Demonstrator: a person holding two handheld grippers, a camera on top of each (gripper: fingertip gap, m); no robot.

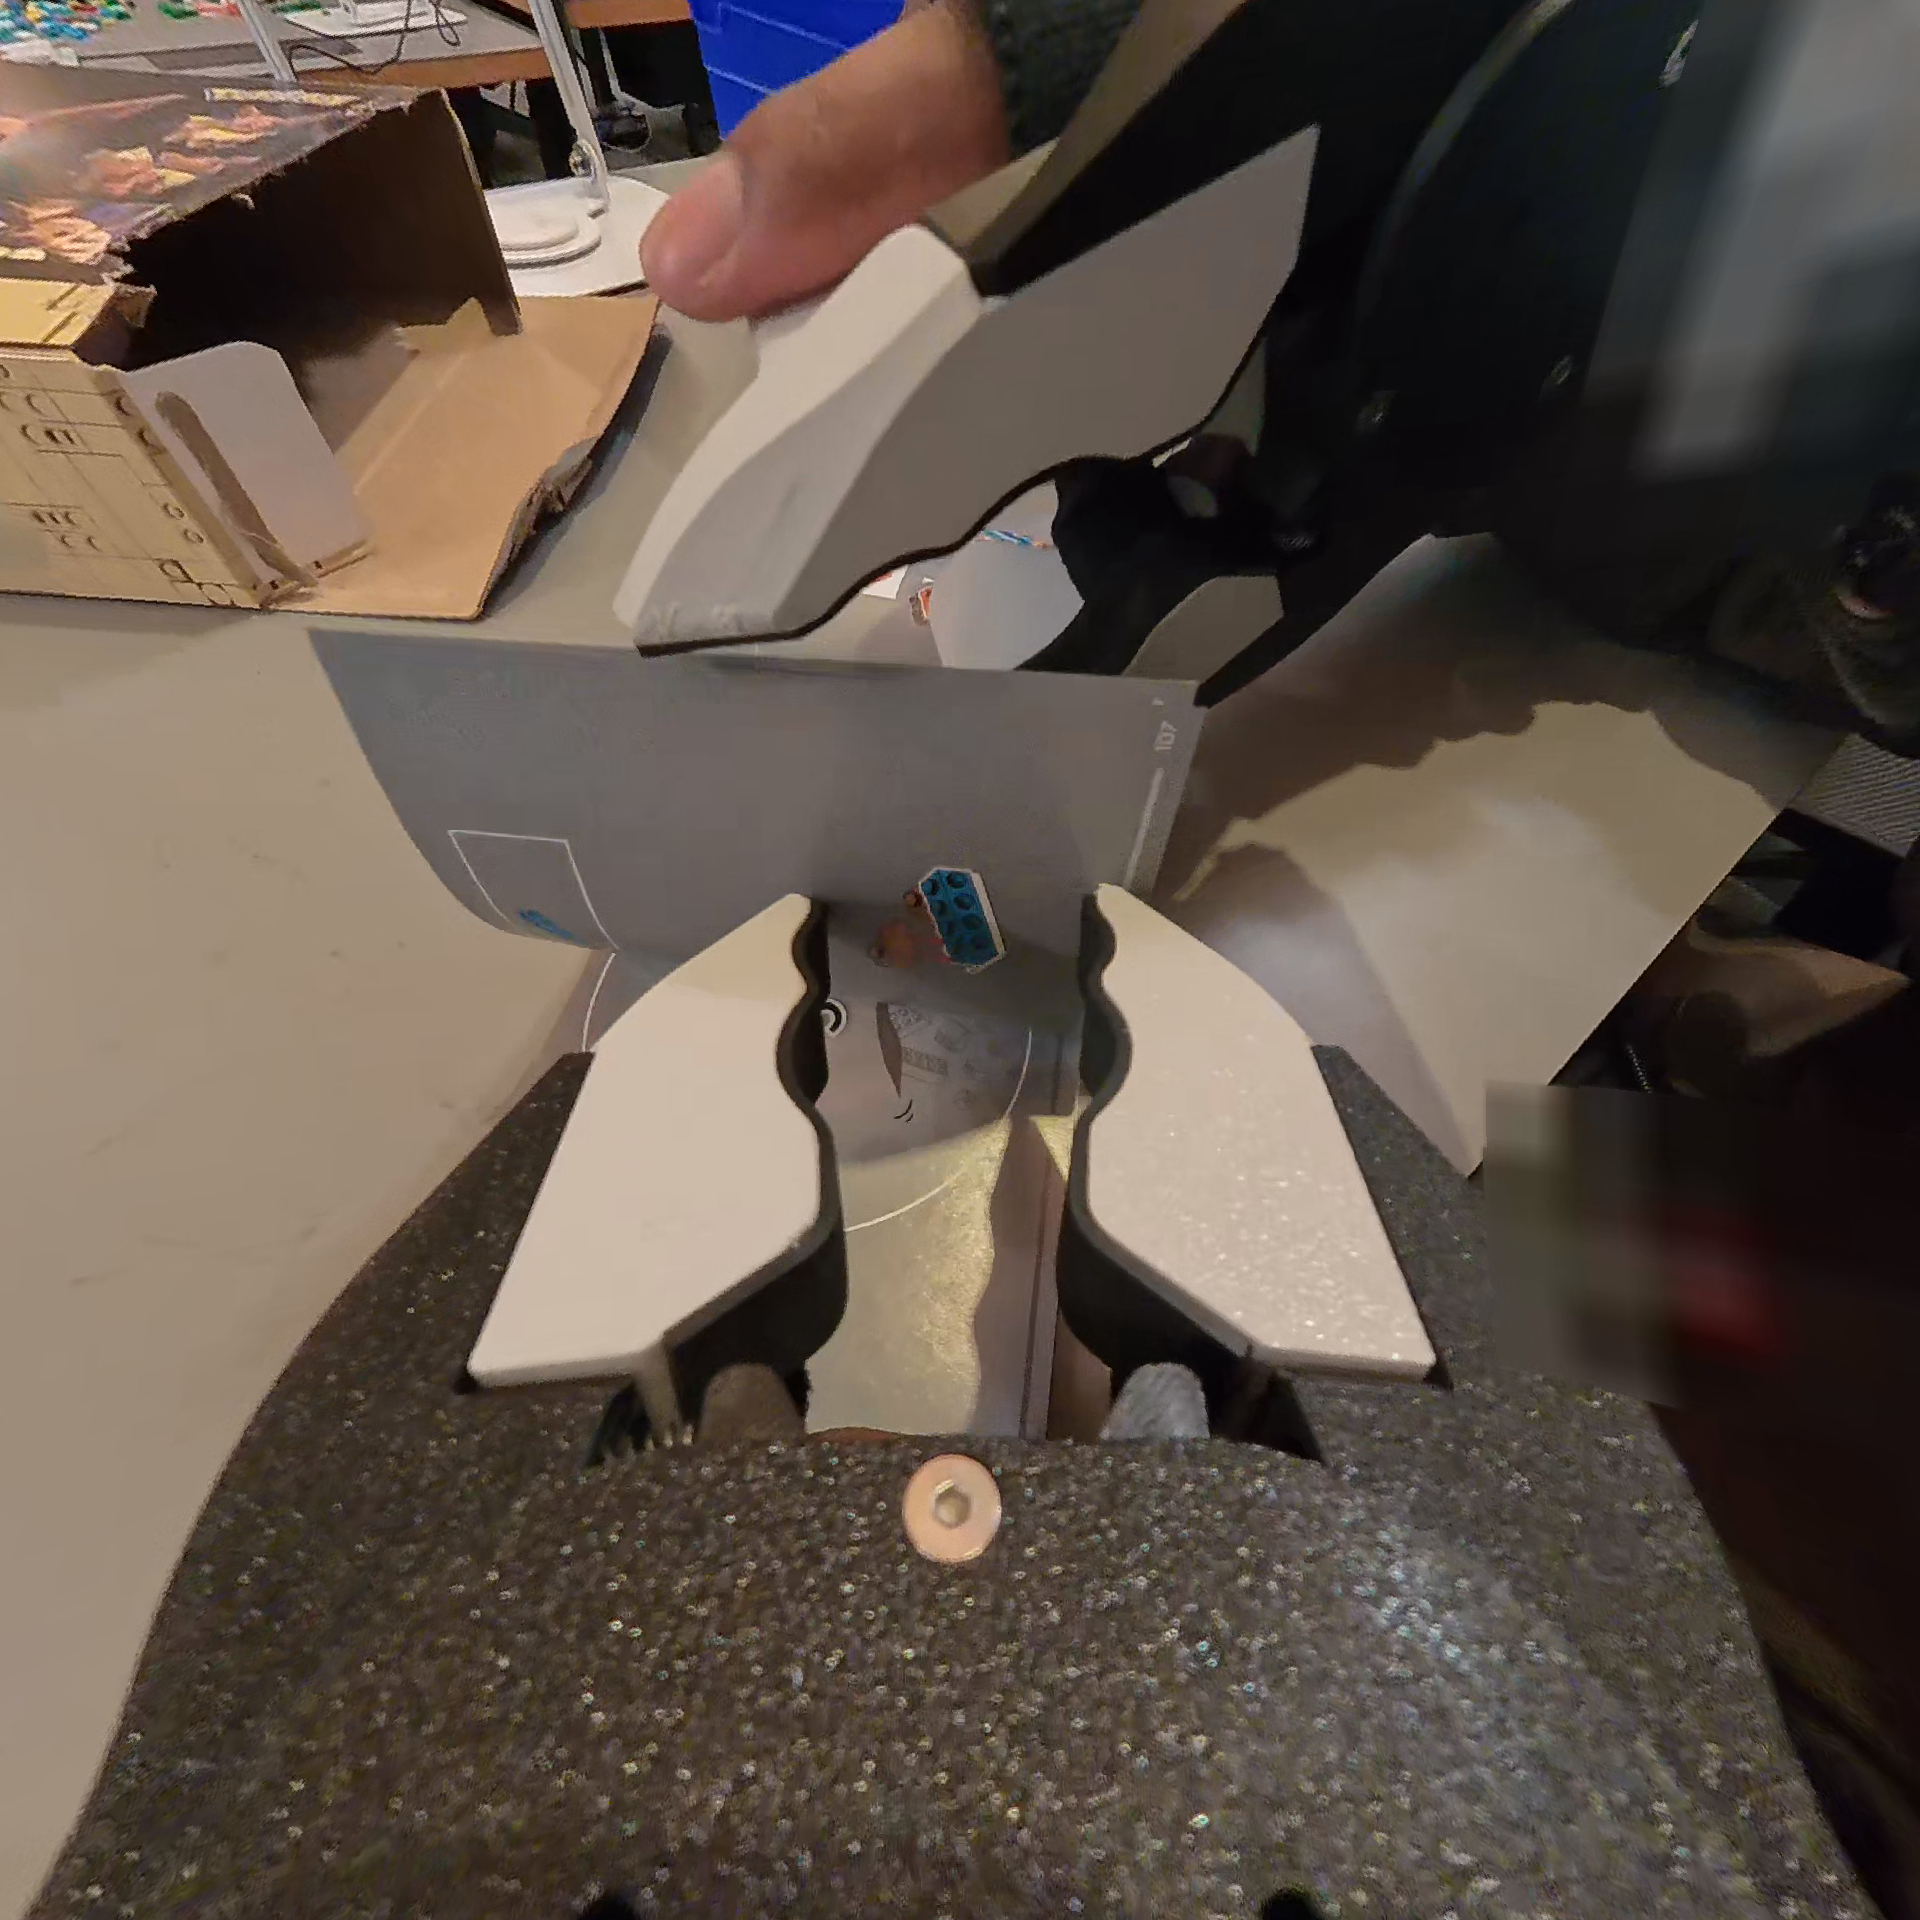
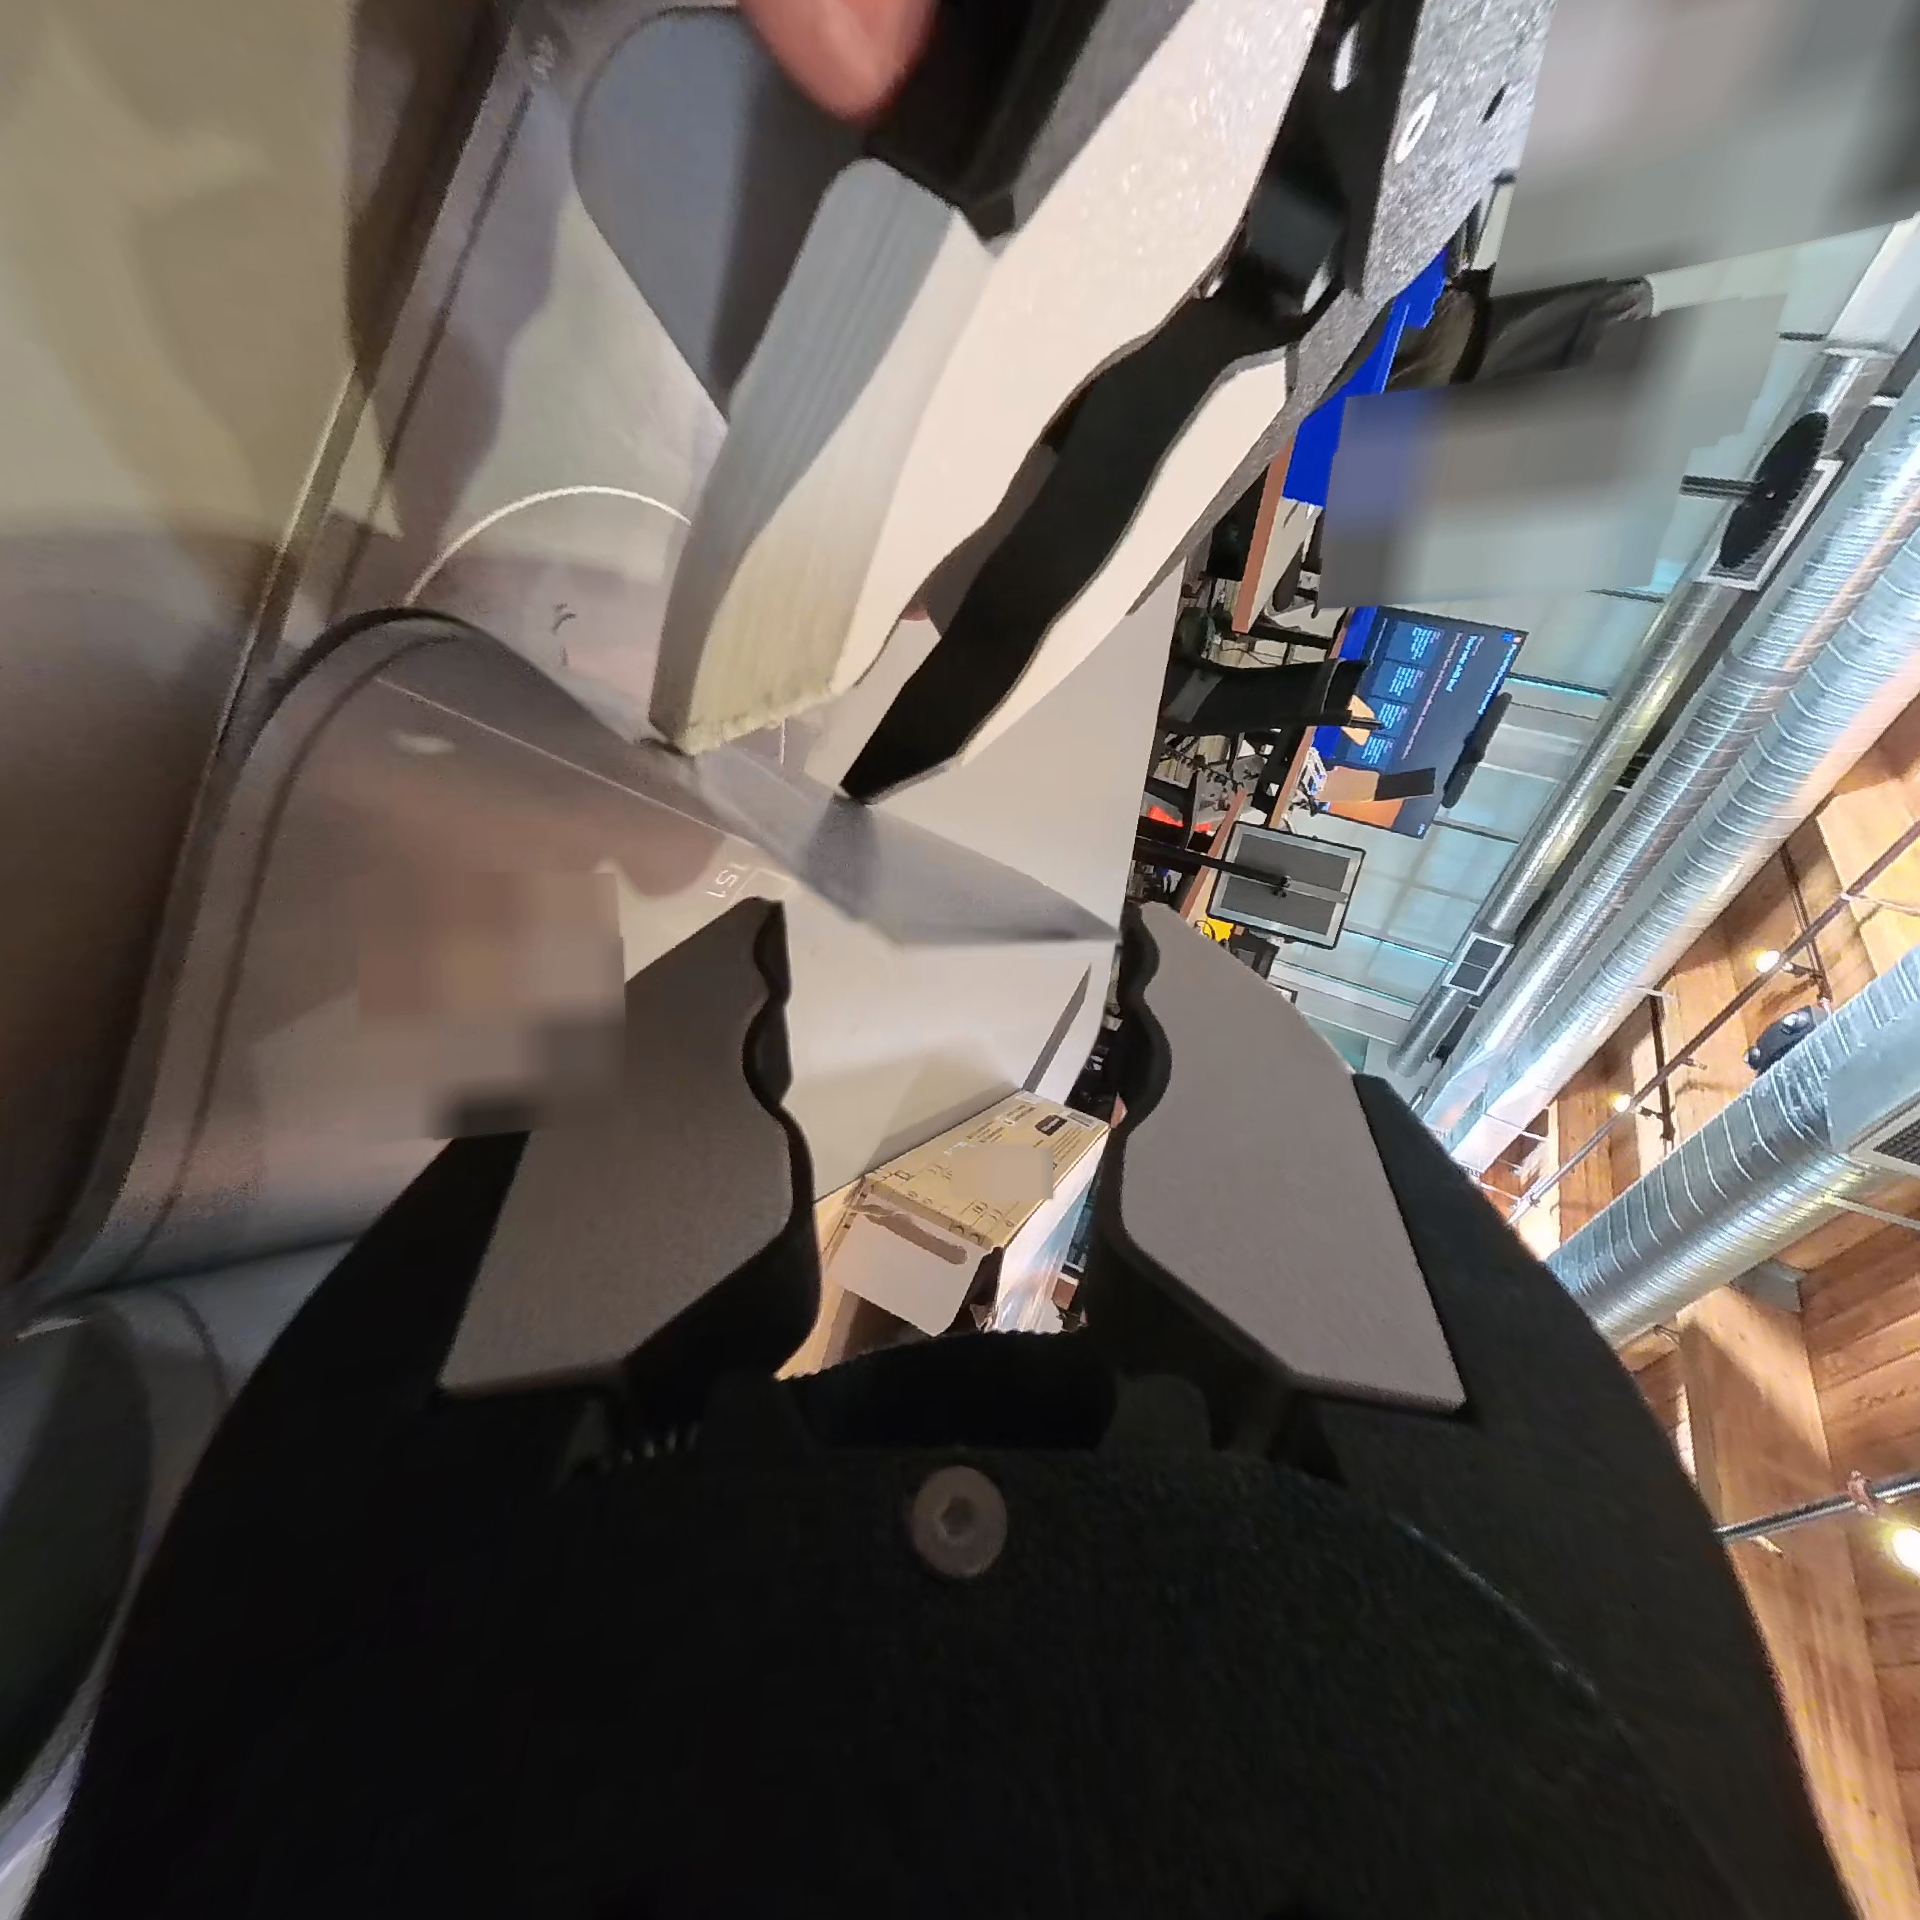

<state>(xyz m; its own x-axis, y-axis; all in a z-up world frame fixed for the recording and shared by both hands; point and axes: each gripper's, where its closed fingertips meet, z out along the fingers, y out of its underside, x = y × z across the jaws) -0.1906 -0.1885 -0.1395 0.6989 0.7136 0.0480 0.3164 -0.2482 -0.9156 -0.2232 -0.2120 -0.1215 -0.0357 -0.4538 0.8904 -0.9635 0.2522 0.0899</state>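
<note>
grey table [image 1: 208, 935], booklet page [image 1: 727, 769] between jaws

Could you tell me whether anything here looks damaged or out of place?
Yes: the cardboard box at the far left is torn open with ragged edges, and the grey booklet page curls upward instead of lying flat.

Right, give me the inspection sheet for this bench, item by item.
Surface: pale matte table.
Job's things: grey booklet lying open, one page curled upward.
Clutter: torn cardboard box, back left.
Grippers: left tool open above the booklet; right tool open, a page corner in its gap, not clamped.
Cables: thin cables on the far desk.
Surroundings: blue bin, lit screen, ceiling ducts.
</note>
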